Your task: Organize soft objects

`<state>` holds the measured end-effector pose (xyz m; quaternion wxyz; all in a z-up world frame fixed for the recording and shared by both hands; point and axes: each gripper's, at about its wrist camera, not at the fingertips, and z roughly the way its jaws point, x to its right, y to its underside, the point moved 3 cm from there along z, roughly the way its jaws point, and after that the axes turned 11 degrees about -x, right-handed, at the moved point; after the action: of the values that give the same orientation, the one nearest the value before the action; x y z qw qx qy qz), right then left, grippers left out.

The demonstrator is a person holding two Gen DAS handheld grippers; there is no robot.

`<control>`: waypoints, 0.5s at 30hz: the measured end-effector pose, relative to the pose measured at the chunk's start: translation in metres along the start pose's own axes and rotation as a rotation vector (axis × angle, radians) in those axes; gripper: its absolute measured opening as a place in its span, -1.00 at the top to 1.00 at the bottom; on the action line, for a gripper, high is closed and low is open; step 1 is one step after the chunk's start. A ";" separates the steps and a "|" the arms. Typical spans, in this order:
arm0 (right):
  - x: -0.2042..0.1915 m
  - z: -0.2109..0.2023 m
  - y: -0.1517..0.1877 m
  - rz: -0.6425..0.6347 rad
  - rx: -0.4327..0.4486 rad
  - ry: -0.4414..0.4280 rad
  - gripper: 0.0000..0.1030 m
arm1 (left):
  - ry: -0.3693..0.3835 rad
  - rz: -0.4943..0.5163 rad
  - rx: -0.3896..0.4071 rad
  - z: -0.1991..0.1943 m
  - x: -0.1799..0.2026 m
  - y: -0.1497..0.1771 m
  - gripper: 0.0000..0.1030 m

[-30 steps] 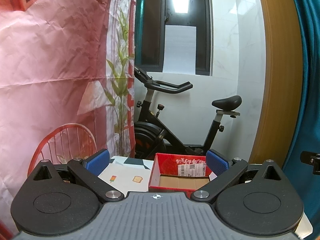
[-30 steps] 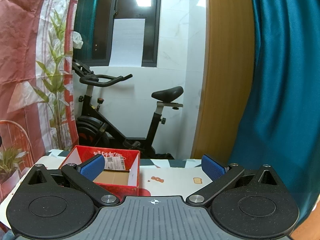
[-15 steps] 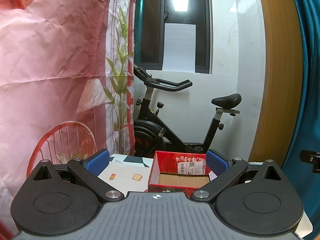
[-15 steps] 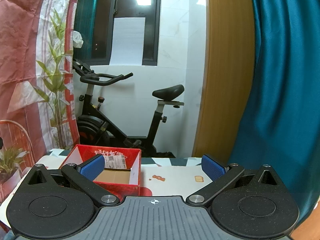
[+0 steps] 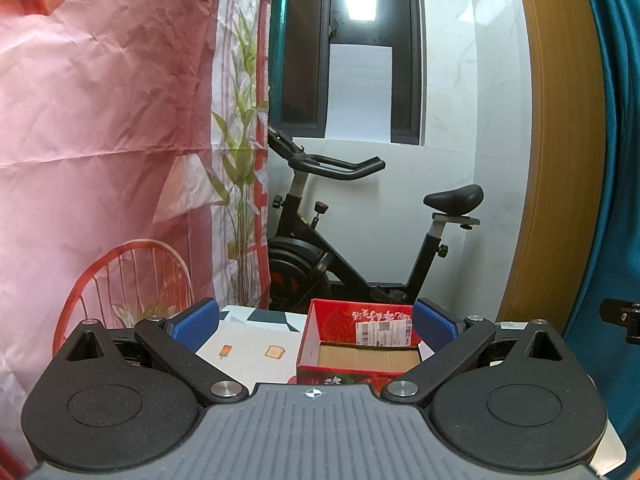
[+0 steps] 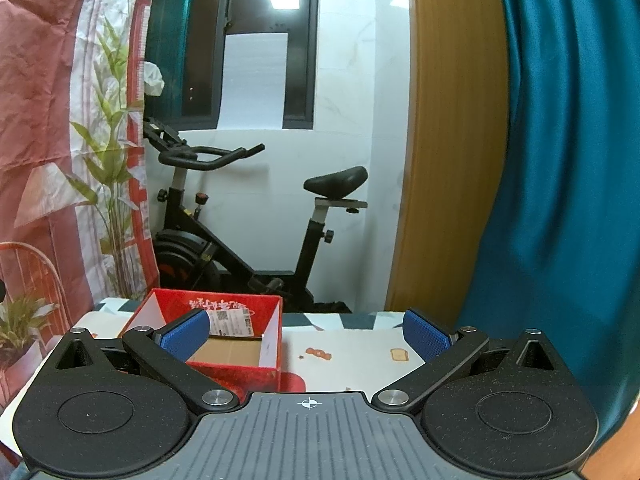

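An open red cardboard box [image 5: 352,372] with a white shipping label stands on the white printed tablecloth [image 5: 248,354]. Its brown bottom shows and looks empty. My left gripper [image 5: 316,326] is open and empty, held above the table in front of the box. The box also shows in the right wrist view [image 6: 240,372], left of centre. My right gripper [image 6: 306,334] is open and empty, with its left pad [image 6: 184,336] in front of the box. No soft object shows in either view.
An exercise bike [image 5: 340,256] stands behind the table against a white wall. A pink printed backdrop [image 5: 100,160] hangs on the left. A wooden door frame [image 6: 444,160] and a teal curtain [image 6: 568,160] are on the right.
Both grippers have tilted down slightly, so the box and table sit a little higher in the views. Both stay open and empty.
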<state>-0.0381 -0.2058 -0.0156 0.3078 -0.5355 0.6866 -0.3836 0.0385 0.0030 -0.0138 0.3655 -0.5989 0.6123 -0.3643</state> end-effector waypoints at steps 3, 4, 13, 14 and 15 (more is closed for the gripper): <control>-0.003 -0.001 0.000 -0.002 -0.001 -0.002 -0.99 | 0.000 0.000 0.000 0.000 0.000 0.000 -1.00; -0.003 -0.001 0.001 -0.002 -0.001 -0.002 -0.99 | 0.000 0.000 0.000 0.000 0.000 0.000 -1.00; -0.004 0.000 0.002 0.007 0.006 -0.017 -0.99 | 0.006 -0.006 0.002 0.000 -0.001 0.001 -1.00; -0.005 -0.001 0.004 0.008 0.013 -0.028 -0.99 | 0.008 -0.007 0.002 0.001 -0.001 0.001 -1.00; -0.007 -0.001 0.005 0.009 0.025 -0.045 -0.99 | 0.007 -0.006 0.002 0.002 0.000 0.002 -1.00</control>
<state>-0.0395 -0.1979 -0.0192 0.3314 -0.5372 0.6770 -0.3786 0.0390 0.0035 -0.0166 0.3630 -0.5991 0.6115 -0.3679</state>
